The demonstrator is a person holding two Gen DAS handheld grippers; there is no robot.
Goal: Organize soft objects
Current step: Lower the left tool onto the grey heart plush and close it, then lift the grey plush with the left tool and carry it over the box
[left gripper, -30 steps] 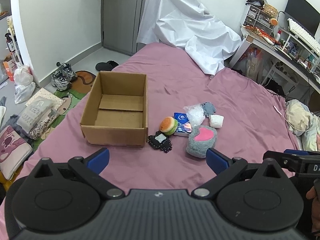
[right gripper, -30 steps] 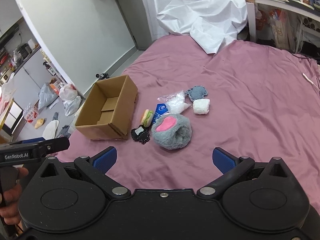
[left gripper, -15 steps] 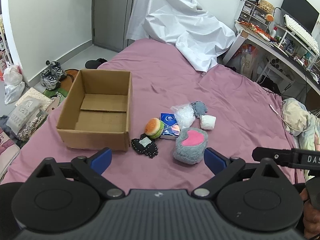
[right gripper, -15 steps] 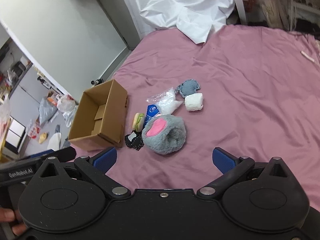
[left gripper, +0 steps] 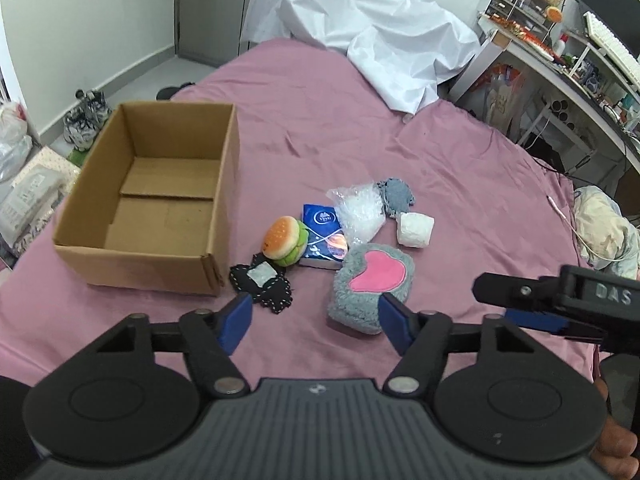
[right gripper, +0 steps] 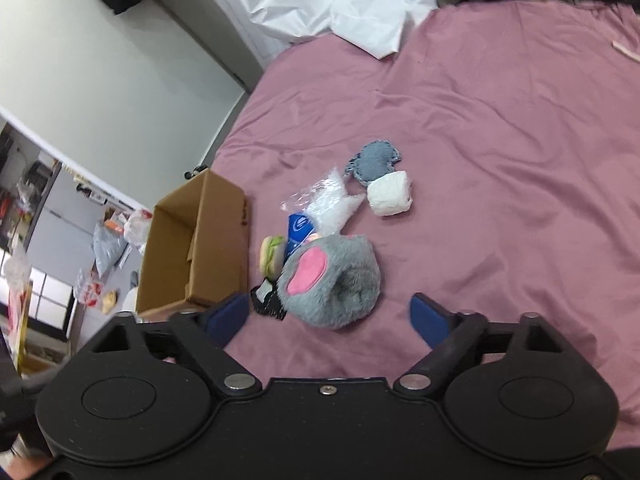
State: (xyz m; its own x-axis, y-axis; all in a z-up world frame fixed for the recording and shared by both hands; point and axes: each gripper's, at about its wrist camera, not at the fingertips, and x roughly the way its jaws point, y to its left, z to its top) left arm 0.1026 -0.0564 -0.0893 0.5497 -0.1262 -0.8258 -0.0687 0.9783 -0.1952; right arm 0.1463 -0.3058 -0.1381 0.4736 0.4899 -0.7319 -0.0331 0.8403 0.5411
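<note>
An open, empty cardboard box (left gripper: 152, 196) (right gripper: 200, 248) sits on the pink bed. Beside it lie a grey furry pouch with a pink heart (left gripper: 372, 284) (right gripper: 332, 280), a burger plush (left gripper: 284, 240) (right gripper: 272, 256), a blue tissue pack (left gripper: 324, 236) (right gripper: 298, 228), a black patch (left gripper: 262, 284), a clear plastic bag (left gripper: 360, 212) (right gripper: 324, 200), a white soft block (left gripper: 414, 230) (right gripper: 390, 198) and a grey-blue cloth piece (left gripper: 396, 196) (right gripper: 376, 162). My left gripper (left gripper: 316, 316) is open and empty, just before the pile. My right gripper (right gripper: 330, 318) is open and empty, just before the grey pouch; it also shows in the left wrist view (left gripper: 540, 308).
A crumpled white sheet (left gripper: 372, 36) (right gripper: 332, 0) lies at the bed's far end. A cluttered desk (left gripper: 568, 60) stands to the right. Shoes (left gripper: 86, 118) and bags (left gripper: 24, 196) lie on the floor left of the bed.
Both grippers have moved closer to the pile of soft objects. The right gripper has tilted downward over the grey pouch. Both stay open.
</note>
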